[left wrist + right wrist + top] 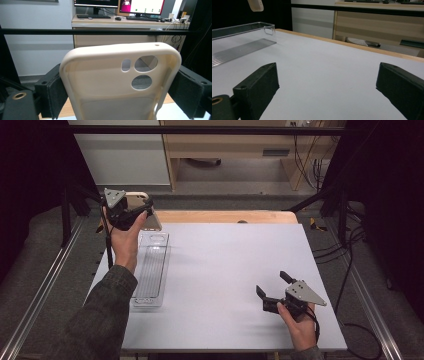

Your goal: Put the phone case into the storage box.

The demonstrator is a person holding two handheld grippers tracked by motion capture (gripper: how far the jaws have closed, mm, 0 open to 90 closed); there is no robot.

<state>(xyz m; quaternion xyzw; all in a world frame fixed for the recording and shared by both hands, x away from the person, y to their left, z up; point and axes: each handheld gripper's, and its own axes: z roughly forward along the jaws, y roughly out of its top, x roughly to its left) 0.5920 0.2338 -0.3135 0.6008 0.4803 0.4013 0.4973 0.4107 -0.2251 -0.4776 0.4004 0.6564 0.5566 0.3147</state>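
Observation:
A cream phone case (110, 82) is clamped by its two long sides between the black jaws of my left gripper (121, 96). Its hollow side faces the camera, with camera cut-outs near the top. From above, the left gripper (131, 210) holds the case (150, 220) in the air over the table's far left corner, beyond the end of a clear plastic tray (150, 270). A corner of the case (255, 5) hangs at the top left of the right gripper view. My right gripper (272, 286) rests low over the table's near right part, jaws wide apart with nothing between them (327, 85).
The long clear tray (239, 42) lies empty along the left side of the white table top (230, 270). A wooden strip (225, 216) runs along the table's far edge. Black frame rails and cables stand around the table; desks stand beyond.

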